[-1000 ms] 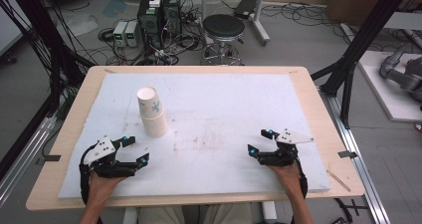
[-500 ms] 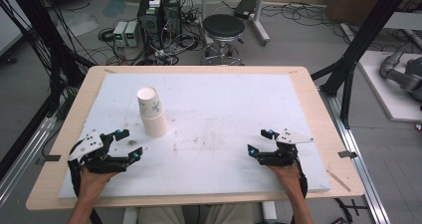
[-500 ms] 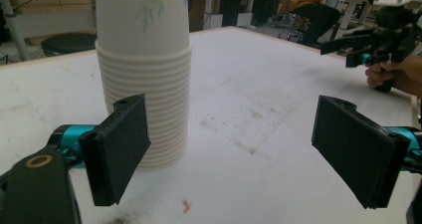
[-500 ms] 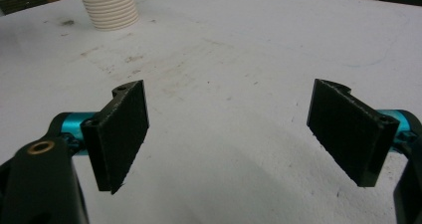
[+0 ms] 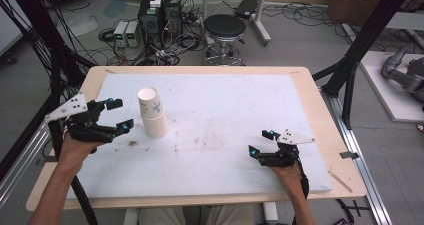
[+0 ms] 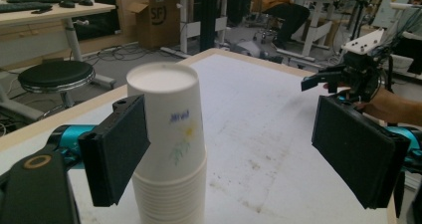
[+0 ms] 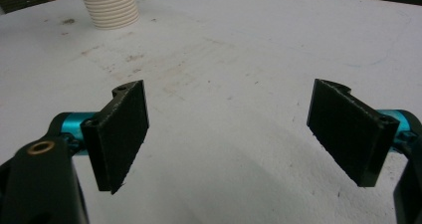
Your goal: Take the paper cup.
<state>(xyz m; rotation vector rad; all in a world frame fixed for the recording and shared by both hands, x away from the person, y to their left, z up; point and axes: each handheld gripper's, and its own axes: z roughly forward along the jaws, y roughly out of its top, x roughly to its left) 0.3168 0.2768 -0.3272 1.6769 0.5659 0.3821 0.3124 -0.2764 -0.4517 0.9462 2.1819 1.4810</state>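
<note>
A stack of white paper cups (image 5: 152, 112) stands upright on the white board (image 5: 225, 115), left of centre. The top cup carries a small blue and yellow print (image 6: 180, 129). My left gripper (image 5: 121, 116) is raised off the board just left of the stack, open, jaws pointing at it. In the left gripper view the stack (image 6: 169, 149) sits ahead, near the left jaw's side, untouched. My right gripper (image 5: 260, 141) rests low at the board's right front, open, nothing between its jaws. The ribbed base of the stack (image 7: 108, 5) shows far off in the right gripper view.
The board lies on a wooden table (image 5: 320, 110) with its edge showing all round. Dirty smudges (image 5: 132, 143) mark the board's middle. Behind the table stand a black stool (image 5: 225, 30), electronics boxes (image 5: 160, 10) and cables. Black frame posts (image 5: 360, 50) flank both sides.
My left gripper has lifted off the front left of the board and moved away from the person, up to the level of the cup stack. The right gripper has stayed put.
</note>
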